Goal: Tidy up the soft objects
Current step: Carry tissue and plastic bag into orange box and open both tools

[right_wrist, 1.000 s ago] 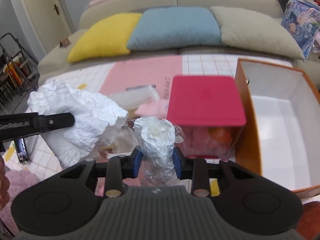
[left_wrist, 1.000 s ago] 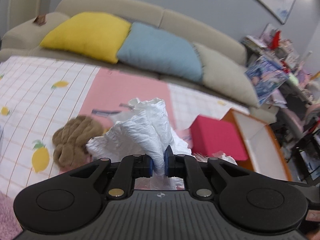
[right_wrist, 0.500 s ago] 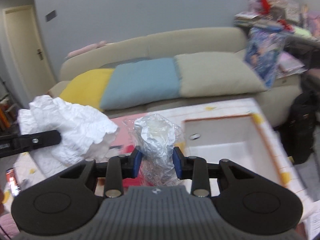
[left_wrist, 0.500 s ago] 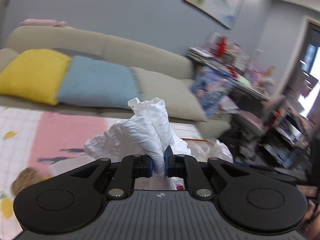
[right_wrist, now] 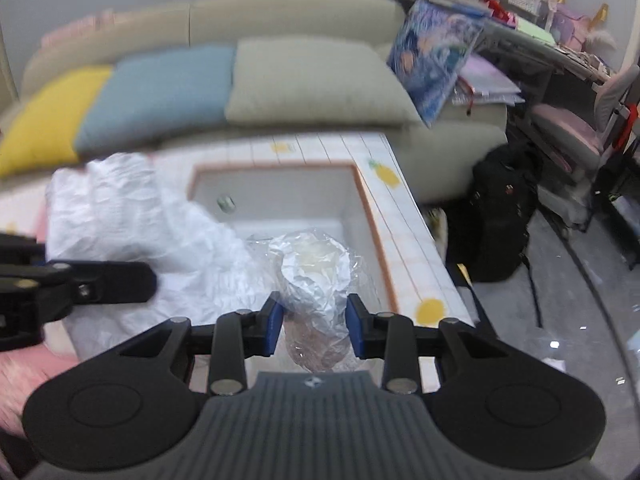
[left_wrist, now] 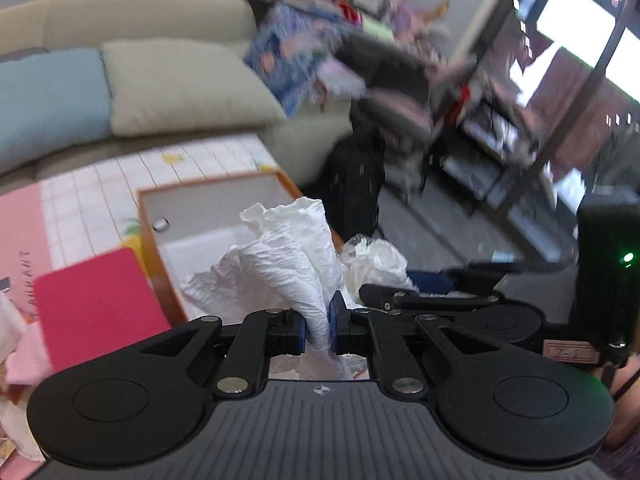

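Crumpled white tissue-paper wad (left_wrist: 288,264) is pinched tight between the blue pads of the left gripper (left_wrist: 318,328), jaws nearly together, paper fanning up and forward out of the grip. In the right wrist view the same wad (right_wrist: 132,236) shows at left, blurred, with the left gripper's black finger (right_wrist: 104,282) lying across it.

Right gripper (right_wrist: 314,322) is clamped on a crinkled clear-plastic-wrapped white bundle (right_wrist: 314,276); pads are well apart and press on both sides of the bundle. From the left wrist view this bundle (left_wrist: 374,264) sits just right of the paper wad, with the right gripper's body (left_wrist: 440,300) beside it.

Both loads are held up in the air over the open orange-rimmed box with white interior (right_wrist: 368,208), which sits on the white grid-pattern mat with lemon prints (right_wrist: 404,240). A small metal knob (right_wrist: 226,202) shows on the box's far inner wall. The bundle hangs over the right half of the box; the wad is over its left side.

Flat red lid-like box top (left_wrist: 96,300) is left of the orange-rimmed box in the left wrist view. Behind: beige sofa (right_wrist: 288,12) with yellow cushion (right_wrist: 48,124), blue cushion (right_wrist: 160,88) and beige cushion (right_wrist: 312,80). Black backpack (right_wrist: 500,216) on the floor right of the mat. Background is motion-blurred.
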The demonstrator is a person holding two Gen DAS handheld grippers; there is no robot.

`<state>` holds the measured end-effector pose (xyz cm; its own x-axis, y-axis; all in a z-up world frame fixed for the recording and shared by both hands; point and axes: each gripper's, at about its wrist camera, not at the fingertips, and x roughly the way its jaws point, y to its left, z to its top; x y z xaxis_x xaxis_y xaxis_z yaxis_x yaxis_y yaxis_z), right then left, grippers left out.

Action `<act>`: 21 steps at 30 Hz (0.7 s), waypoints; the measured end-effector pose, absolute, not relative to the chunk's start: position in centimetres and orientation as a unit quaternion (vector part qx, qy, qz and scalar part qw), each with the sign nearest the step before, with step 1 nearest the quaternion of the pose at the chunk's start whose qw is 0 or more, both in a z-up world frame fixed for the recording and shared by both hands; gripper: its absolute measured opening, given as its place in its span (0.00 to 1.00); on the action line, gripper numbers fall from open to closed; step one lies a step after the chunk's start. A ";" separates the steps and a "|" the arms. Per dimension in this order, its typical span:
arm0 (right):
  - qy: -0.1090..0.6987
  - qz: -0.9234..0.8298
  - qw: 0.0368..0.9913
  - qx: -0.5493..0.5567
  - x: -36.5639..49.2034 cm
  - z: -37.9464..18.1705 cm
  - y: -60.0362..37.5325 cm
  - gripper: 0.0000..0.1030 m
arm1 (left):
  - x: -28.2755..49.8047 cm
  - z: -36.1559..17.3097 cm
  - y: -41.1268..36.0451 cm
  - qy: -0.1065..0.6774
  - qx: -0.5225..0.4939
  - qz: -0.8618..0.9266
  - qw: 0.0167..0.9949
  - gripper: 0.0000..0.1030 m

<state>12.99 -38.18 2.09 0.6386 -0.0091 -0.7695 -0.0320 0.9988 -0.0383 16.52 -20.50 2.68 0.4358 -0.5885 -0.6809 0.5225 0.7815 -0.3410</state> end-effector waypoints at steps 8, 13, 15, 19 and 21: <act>0.492 0.028 0.867 -0.078 15.3 -2.2 -38.4 0.32 | 17.4 -1.7 -23.0 0.489 0.022 -0.322 0.811 0.12; 0.521 0.042 0.847 -0.098 16.3 -4.1 -37.8 0.33 | 18.3 -3.0 -23.0 0.519 0.035 -0.311 0.795 0.13; 0.530 0.045 0.841 -0.103 16.5 -4.5 -37.5 0.34 | 18.7 -3.4 -23.2 0.528 0.038 -0.304 0.792 0.14; 0.543 0.045 0.831 -0.109 17.0 -5.7 -37.5 0.35 | 19.0 -4.0 -23.3 0.537 0.051 -0.293 0.789 0.19; 0.548 0.043 0.828 -0.109 17.0 -6.1 -37.5 0.37 | 19.1 -4.2 -23.0 0.541 0.046 -0.290 0.788 0.22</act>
